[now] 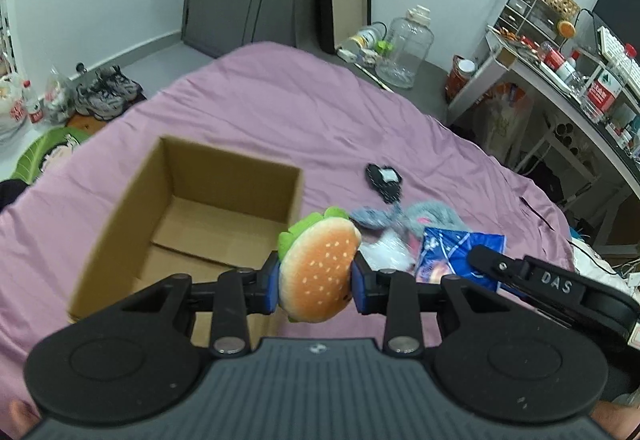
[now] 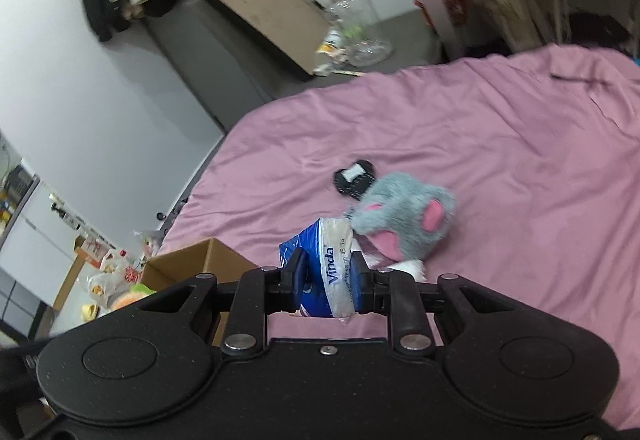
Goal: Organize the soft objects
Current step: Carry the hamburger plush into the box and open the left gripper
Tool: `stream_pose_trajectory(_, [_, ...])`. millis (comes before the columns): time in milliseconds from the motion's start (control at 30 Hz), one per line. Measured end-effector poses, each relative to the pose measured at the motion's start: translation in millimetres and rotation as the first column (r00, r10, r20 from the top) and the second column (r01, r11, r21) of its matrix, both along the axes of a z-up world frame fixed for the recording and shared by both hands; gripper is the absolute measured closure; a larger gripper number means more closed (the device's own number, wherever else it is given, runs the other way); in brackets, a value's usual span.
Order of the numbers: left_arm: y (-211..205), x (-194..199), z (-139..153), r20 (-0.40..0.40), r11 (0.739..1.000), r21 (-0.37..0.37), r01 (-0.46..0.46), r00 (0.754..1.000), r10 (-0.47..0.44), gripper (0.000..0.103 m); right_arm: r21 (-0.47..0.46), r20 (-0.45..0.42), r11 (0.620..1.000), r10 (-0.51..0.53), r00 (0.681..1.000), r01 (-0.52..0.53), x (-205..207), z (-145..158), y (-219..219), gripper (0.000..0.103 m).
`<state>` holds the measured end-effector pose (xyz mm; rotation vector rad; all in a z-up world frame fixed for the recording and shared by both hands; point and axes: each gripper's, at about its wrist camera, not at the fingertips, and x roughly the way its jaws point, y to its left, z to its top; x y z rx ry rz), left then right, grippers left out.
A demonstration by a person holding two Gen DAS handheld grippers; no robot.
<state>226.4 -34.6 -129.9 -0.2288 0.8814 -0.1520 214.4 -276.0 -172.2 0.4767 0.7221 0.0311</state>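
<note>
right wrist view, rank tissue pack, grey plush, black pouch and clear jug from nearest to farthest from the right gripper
1. tissue pack: clamped between the pads of the right gripper.
2. grey plush: on the bed just beyond the pack, slightly right.
3. black pouch: on the sheet behind the plush, to its left.
4. clear jug: on the floor past the bed's far edge.

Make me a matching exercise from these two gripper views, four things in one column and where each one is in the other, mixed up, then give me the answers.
Things:
1. burger plush
2. Vinda tissue pack
3. grey mouse plush
4. cardboard box

Places or states:
A. lying on the purple bedsheet, not gripped
B. clamped in the right gripper
C. standing open on the bed, nothing visible inside
D. clamped in the left gripper

Pairs: 1-D, 2-B, 3-A, 4-C
</note>
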Motion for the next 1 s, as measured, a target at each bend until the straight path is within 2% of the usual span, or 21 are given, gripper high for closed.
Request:
stream_pose_trajectory(233, [38,8,10,0.019,0.999,0.030,-0.028,0.999,0.027,0.069,-0.043,0.051,0.997,0.064,0.997,-0.062,3,11,24,0.081])
stream_pose_trajectory(600, [86,31,4,0.014,0.996,0.055,-0.067,0.998,0.067,0.069,-0.076,0.161,0.982,0.185,0.969,-0.175,23,30,63,0.081])
stream_pose_trajectory(1000, [94,66,-33,-0.054,0.997,0.046,-0.056,0.997,0.058,0.069,-0.111,0.136,0.957,0.283,0.949,-0.270,47,20,103,0.081])
